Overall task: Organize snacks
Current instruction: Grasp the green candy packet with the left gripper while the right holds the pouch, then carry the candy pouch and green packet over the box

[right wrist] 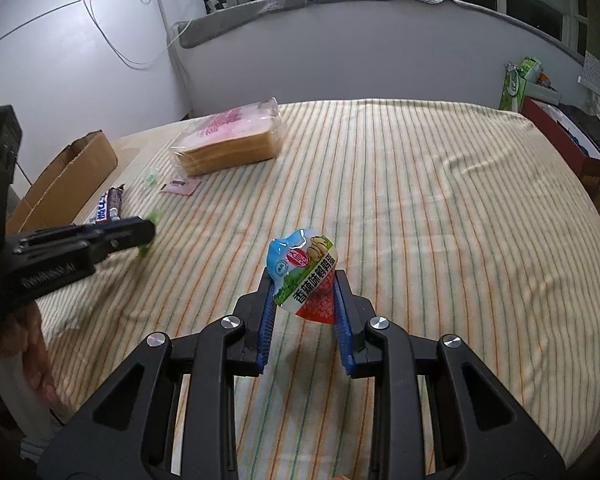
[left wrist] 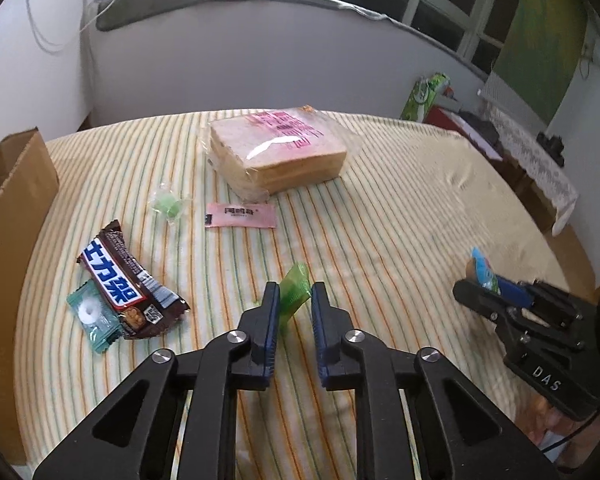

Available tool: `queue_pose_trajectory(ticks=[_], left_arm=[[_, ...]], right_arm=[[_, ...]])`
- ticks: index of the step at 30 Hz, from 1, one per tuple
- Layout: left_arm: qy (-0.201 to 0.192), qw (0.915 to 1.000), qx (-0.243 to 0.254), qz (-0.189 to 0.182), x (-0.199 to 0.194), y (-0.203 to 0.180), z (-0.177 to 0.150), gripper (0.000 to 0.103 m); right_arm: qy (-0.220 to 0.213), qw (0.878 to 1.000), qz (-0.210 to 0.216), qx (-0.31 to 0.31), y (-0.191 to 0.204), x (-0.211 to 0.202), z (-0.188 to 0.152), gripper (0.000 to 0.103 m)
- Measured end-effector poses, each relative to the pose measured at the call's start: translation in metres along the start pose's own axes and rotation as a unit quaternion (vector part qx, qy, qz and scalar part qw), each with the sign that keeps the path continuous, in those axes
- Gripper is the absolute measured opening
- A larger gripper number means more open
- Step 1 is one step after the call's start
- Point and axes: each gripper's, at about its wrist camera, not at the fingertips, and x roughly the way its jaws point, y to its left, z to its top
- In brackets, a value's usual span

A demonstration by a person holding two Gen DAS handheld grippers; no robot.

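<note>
You are holding the left hand-held gripper [left wrist: 295, 300] low over the striped bed [left wrist: 400, 216], its blue pads [left wrist: 274, 312] clamped on a small green wrapper [left wrist: 294, 294] that is standing up between them. Your right hand-held gripper [right wrist: 304, 292] is gripping a blue-and-red snack packet [right wrist: 304, 276] with its pads pressing the packet's lower sides, the packet's top sticking up above the fingertips; seen from the left wrist camera, that packet is riding clear of the bed.

Still lying on the bed are a brown chocolate bar [left wrist: 130, 280] with a teal mint candy [left wrist: 92, 316] tucked against its near end, a pale green candy [left wrist: 168, 204] beyond it, a pink sachet [left wrist: 240, 216] just right of that, and a bagged loaf of sliced bread [left wrist: 276, 152] farther back. An open cardboard box [left wrist: 16, 184] is sitting at the left edge of the bed.
</note>
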Motion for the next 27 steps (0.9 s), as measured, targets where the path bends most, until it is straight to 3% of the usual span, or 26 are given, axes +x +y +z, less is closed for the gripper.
queue_pose_trajectory(ticks=[12, 27], left_arm=[[-0.020, 0.9996, 0.016, 0.009, -0.017, -0.001, -0.001, 0.008], [-0.069, 0.9972, 0.021, 0.020, -0.081, 0.011, -0.002, 0.007]], right_arm=[[-0.008, 1.000, -0.001, 0.014, 0.001, -0.002, -0.003, 0.028], [-0.037, 0.999, 0.000, 0.005, 0.017, -0.022, 0.011, 0.027]])
